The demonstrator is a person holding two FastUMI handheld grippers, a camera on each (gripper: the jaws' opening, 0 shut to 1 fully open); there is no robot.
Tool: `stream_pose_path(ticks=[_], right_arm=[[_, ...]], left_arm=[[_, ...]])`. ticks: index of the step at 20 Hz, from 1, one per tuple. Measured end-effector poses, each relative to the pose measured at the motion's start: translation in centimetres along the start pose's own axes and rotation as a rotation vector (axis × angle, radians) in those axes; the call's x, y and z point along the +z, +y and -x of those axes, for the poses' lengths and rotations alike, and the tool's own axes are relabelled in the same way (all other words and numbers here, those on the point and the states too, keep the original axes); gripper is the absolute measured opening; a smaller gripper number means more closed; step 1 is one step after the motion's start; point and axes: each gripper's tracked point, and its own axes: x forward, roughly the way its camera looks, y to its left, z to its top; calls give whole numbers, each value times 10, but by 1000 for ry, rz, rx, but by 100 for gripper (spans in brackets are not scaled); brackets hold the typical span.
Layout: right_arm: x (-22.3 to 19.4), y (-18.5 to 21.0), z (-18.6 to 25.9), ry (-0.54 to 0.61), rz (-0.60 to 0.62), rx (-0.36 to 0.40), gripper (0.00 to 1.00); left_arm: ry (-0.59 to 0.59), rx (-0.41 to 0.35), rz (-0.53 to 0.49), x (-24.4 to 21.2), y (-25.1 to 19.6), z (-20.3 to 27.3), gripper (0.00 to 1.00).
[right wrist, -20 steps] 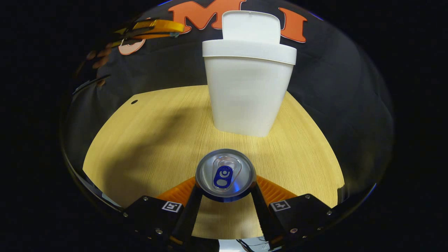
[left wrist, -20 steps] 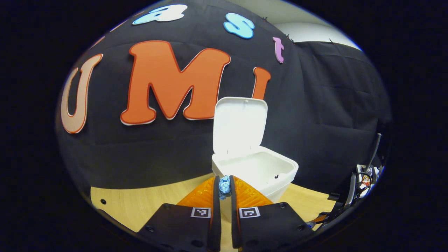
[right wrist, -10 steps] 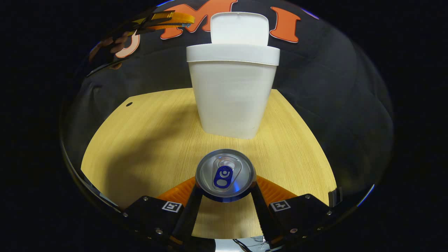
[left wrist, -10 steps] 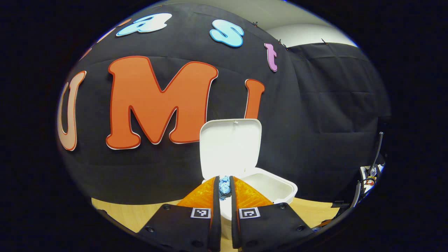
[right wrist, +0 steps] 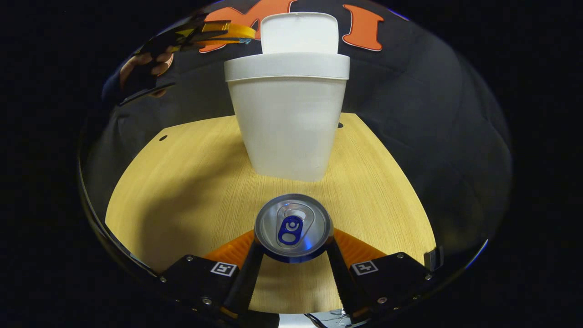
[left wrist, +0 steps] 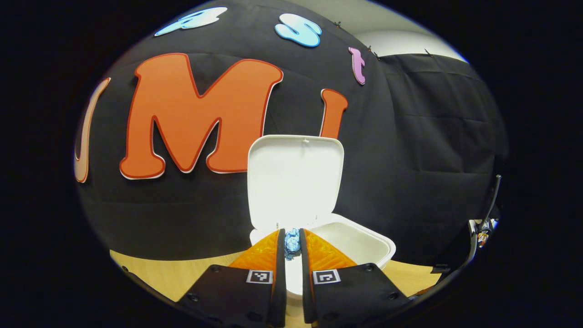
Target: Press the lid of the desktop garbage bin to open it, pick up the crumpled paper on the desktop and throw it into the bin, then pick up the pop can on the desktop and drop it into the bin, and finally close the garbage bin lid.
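Left gripper view has the left gripper (left wrist: pixel 292 246) with its fingers pinching the blue crumpled paper (left wrist: pixel 292 241) at the near rim of the bin (left wrist: pixel 364 241), whose lid (left wrist: pixel 295 182) stands upright, seemingly lined up for a drop inside. Right gripper view shows the right gripper (right wrist: pixel 294 243) clamping the pop can (right wrist: pixel 293 226) above the counter (right wrist: pixel 182 191), likely ready to follow.

One bin (right wrist: pixel 287 118) with one lid (left wrist: pixel 294 182), one crumpled paper (left wrist: pixel 292 241), one pop can (right wrist: pixel 293 228), two grippers.
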Motion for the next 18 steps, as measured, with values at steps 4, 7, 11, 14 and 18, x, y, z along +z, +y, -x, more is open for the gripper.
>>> stream_pose_path(ticks=[4,7,11,14,18], right_arm=[[8,-5,-5,-11,-12,-5,77],[18,-8,-5,-27,-16,-9,77],[31,-11,0,-54,-20,-25,77],[47,-14,7,-87,-12,-37,77],[74,-19,27,-147,0,-58,77]], left_arm=[[14,-4,-14,-6,-2,-6,20],[31,-16,-8,-10,-6,-8,30],[67,-33,1,-19,-8,-9,31],[92,-46,11,-26,-11,-6,55],[97,-42,2,-25,-9,2,94]])
